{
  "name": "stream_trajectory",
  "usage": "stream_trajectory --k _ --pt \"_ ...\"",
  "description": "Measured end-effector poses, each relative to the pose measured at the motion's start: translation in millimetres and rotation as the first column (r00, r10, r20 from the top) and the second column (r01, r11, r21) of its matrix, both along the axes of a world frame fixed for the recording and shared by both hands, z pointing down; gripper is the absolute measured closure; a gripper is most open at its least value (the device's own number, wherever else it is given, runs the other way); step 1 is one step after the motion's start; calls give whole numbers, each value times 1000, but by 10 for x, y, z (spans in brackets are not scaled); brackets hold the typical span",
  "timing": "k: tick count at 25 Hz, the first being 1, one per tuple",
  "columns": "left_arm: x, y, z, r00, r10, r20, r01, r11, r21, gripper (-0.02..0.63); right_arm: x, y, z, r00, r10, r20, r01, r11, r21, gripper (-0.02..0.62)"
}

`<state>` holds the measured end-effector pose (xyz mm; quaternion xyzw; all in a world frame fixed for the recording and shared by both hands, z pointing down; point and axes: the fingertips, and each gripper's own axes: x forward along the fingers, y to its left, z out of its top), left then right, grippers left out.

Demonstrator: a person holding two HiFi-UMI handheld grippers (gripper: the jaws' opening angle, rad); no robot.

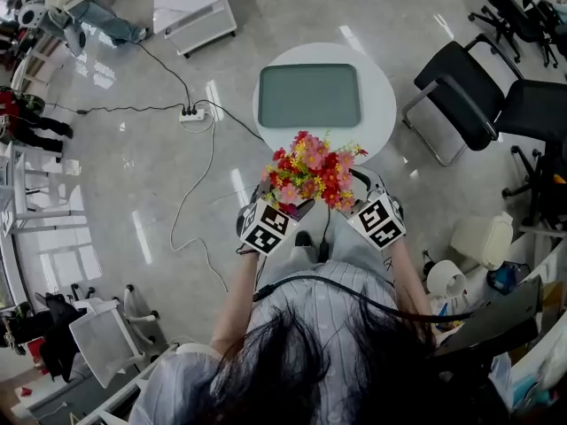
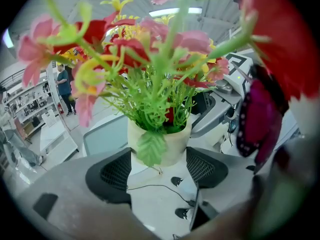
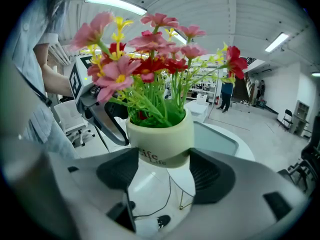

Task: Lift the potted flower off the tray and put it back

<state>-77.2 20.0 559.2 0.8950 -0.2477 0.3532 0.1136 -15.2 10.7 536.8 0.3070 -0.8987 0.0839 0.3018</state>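
Note:
The potted flower (image 1: 310, 171), a cream pot (image 3: 160, 144) of red, pink and yellow blooms, hangs in the air close to the person's chest, off the table. My left gripper (image 1: 282, 209) and right gripper (image 1: 354, 204) both clamp it from opposite sides. In the left gripper view the pot (image 2: 160, 144) sits between the two dark pads of the left gripper (image 2: 159, 166). In the right gripper view the right gripper (image 3: 162, 171) presses both sides of the pot. The grey-green tray (image 1: 309, 96) lies bare on the round white table (image 1: 383, 87), beyond the flowers.
Black office chairs (image 1: 478, 96) stand right of the table. A power strip (image 1: 192, 113) with cables lies on the floor at left, a white cabinet (image 1: 190, 7) behind it. A white chair (image 1: 106, 339) is at lower left; people stand at far upper left.

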Motion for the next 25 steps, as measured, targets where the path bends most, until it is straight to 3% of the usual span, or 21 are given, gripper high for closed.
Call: stream_trajectory --k 10,25 --pt "-329 542 30 1000 25 -2 -25 1000 -1 275 -324 562 36 1000 20 -15 -20 1000 5 284" --pt "-372 881 29 998 66 -23 -65 998 14 276 -384 920 4 998 56 -28 -55 998 24 284"
